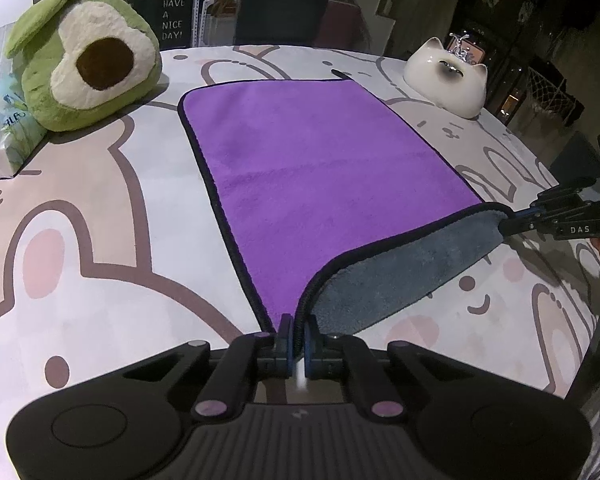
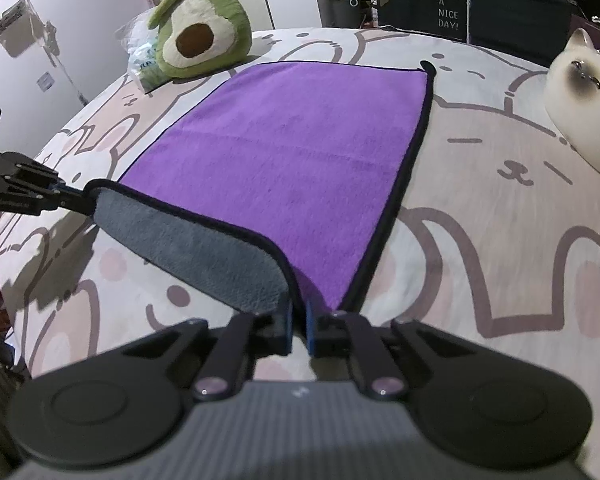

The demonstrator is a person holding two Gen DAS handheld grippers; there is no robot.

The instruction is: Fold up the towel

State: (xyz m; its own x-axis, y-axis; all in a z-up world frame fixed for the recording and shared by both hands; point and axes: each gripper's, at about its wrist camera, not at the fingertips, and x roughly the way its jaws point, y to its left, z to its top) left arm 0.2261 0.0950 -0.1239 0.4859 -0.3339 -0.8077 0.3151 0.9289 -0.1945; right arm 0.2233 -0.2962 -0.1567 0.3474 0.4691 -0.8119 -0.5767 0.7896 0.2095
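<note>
A purple towel [image 1: 300, 160] with a black hem and a grey underside lies spread on the bunny-print table; it also shows in the right wrist view [image 2: 292, 152]. My left gripper [image 1: 298, 336] is shut on its near left corner. My right gripper [image 2: 299, 320] is shut on its near right corner. Both corners are raised off the table, so the near edge curls up and shows the grey underside [image 1: 400, 272] between them. The right gripper also shows in the left wrist view [image 1: 508, 222], and the left gripper in the right wrist view [image 2: 86, 198].
A green avocado plush [image 1: 84, 68] sits at the far left beside a plastic packet [image 1: 0, 128]. A white cat-shaped ceramic dish [image 1: 448, 76] stands at the far right. The bunny-print table cover [image 1: 100, 240] surrounds the towel. Shelves and a sign stand behind the table.
</note>
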